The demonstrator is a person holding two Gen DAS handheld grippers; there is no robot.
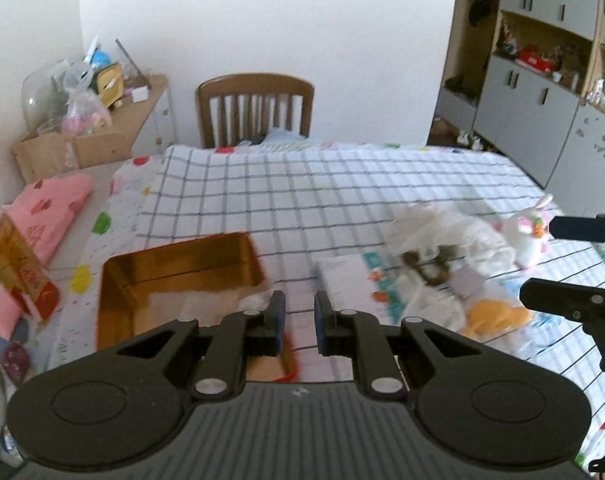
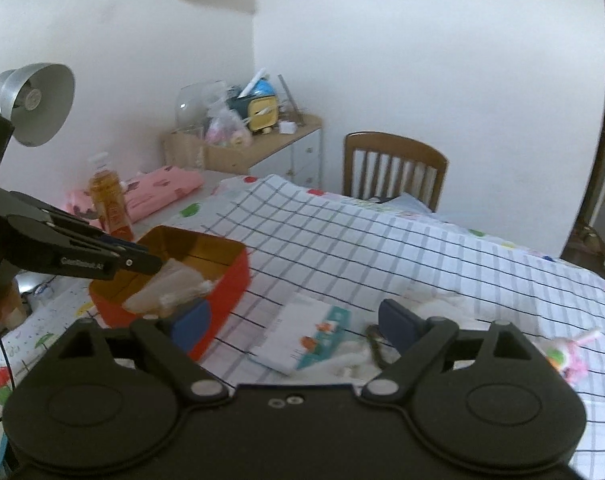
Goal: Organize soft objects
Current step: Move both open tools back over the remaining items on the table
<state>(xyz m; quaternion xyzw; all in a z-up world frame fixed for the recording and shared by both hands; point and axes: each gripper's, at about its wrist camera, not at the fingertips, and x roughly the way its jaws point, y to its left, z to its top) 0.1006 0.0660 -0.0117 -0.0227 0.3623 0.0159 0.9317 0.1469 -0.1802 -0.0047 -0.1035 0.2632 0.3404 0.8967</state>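
Left wrist view: left gripper [image 1: 299,322] hanging above the near edge of the red rectangular tin box with a gold inside [image 1: 182,280], jaws nearly closed with only a narrow gap, nothing between the pads. Some pale, crumpled soft stuff already lying on the box floor. To the right on the checked tablecloth [image 1: 302,192], well apart from the box: fluffy white soft pile [image 1: 434,232], small white plush rabbit with pink ears [image 1: 526,232], orange plush toy [image 1: 498,316], flat white printed packet [image 1: 354,280]. Right gripper [image 1: 558,264] entering at the right edge, near the rabbit.

Right wrist view: right gripper [image 2: 294,326] spread wide, empty, above the printed packet [image 2: 302,340] and the white pile [image 2: 442,304]; box [image 2: 174,280] to the left, the left gripper [image 2: 150,258] over its rim; rabbit [image 2: 566,354] at the far right.

Probable step in hand: reaching for the next soft item. Best done by lowering the open right jaws squarely over one plush body, closing on the bulk rather than a loose ear or fringe, then lifting clear before carrying to the box. Risk: dragging the packet or a neighbouring toy along with the fluffy pile.
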